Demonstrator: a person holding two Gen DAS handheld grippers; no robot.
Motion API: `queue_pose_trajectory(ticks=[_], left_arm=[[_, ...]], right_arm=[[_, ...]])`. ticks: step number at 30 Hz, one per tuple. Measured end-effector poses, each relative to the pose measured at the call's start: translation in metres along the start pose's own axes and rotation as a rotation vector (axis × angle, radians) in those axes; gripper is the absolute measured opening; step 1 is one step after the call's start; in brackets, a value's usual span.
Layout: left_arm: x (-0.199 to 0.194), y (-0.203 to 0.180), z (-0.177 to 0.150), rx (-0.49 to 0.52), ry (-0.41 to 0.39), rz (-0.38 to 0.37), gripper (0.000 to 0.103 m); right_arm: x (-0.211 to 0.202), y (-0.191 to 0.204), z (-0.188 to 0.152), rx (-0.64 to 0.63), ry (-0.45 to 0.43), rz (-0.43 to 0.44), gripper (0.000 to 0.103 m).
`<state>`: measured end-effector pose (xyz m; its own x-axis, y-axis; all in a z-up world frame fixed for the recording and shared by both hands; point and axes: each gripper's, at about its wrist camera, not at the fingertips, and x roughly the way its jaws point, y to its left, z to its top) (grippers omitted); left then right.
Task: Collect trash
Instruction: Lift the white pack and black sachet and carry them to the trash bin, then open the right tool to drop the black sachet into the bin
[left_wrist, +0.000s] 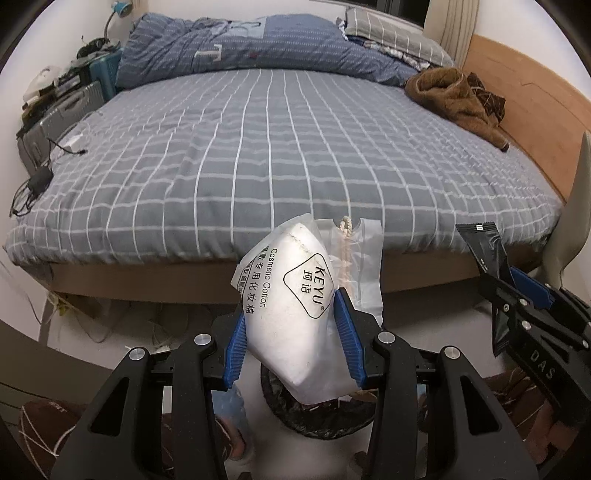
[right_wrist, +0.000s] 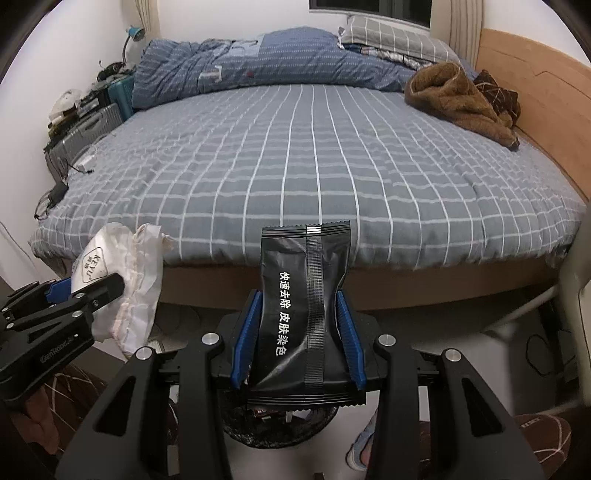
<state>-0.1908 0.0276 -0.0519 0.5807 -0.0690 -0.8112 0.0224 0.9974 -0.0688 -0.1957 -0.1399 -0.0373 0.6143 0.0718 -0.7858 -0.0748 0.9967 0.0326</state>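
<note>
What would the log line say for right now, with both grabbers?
left gripper: shut on white cotton bag | right gripper: shut on black packet | both held above black-lined bin | bed behind

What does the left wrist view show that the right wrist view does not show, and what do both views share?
Only the left wrist view shows the "Cosmetic Cotton" print on the white cotton bag that the left hand-held gripper clamps. Only the right wrist view shows the white Chinese text on the black sachet that the right hand-held gripper clamps. Both show the two grippers with their trash, the checked bed, the brown blanket and the dark bin below.
</note>
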Motion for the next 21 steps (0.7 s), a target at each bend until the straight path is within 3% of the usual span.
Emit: queue_pose_trajectory(ticks=[14,21], left_arm=[[0.09,0.02,-0.034,-0.015,0.147,0.017,0.044],[0.11,0.034,-0.038,-0.032,0.174,0.025,0.044]], right_arm=[[0.095,0.0,-0.035,0.02,0.183,0.027,0.04],[0.127,0.019,-0.039,-0.003,0.231,0.049,0.045]])
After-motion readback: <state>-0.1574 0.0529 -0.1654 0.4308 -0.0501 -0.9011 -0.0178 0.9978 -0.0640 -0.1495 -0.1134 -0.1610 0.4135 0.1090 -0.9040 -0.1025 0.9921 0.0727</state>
